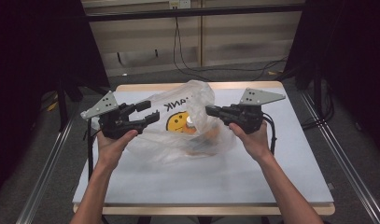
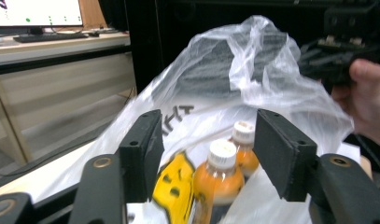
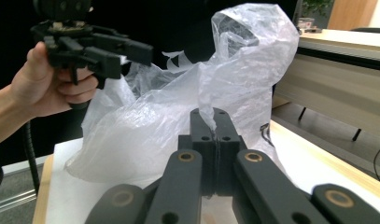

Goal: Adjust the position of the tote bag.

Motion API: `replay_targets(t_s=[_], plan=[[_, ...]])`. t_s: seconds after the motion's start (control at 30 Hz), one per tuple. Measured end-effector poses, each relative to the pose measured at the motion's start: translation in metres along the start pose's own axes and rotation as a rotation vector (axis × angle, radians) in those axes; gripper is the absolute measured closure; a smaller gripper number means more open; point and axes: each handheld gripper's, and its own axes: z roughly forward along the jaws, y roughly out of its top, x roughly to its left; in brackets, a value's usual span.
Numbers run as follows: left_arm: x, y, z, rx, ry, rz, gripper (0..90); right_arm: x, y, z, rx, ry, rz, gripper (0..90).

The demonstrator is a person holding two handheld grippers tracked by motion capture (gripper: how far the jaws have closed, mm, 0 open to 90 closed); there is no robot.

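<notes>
My right tongs [image 3: 214,126] are pinching the plastic bag [image 1: 192,121] rim; my left tongs [image 1: 148,112] are gaping beside its other side.

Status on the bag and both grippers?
Right gripper shut on plastic bag. Left gripper open, off the bag. Two orange bottles inside. Nothing in the way.

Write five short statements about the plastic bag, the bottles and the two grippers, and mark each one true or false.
1. The right gripper is shut on the plastic bag. True.
2. The left gripper clamps the bag. False: its jaws stand apart, pressing nothing.
3. Two orange bottles with white caps are in the bag. True.
4. The bag is opaque black. False: it is clear, with a yellow smiley face.
5. The bag lies on the floor. False: it rests on the table.
</notes>
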Motion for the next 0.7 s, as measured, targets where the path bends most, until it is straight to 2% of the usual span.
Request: replay_targets(t_s=[0.43,0.5,0.53,0.6,0.7], plan=[[0.008,0.0,-0.013,-0.019,0.013,-0.007,41.9,-0.011,0.004,-0.021,-0.031,-0.05,-0.012,90.0],[0.011,0.0,-0.024,-0.032,0.024,-0.005,44.8,-0.014,0.004,-0.025,-0.039,-0.061,-0.007,90.0],[0.011,0.0,-0.024,-0.032,0.024,-0.005,47.8,-0.015,0.003,-0.027,-0.043,-0.063,-0.003,90.0],[0.017,0.001,-0.038,-0.054,0.042,0.002,51.6,-0.017,0.004,-0.031,-0.047,-0.07,-0.003,90.0],[0.024,0.0,-0.054,-0.082,0.065,-0.014,52.4,-0.02,0.006,-0.038,-0.065,-0.084,0.01,90.0]])
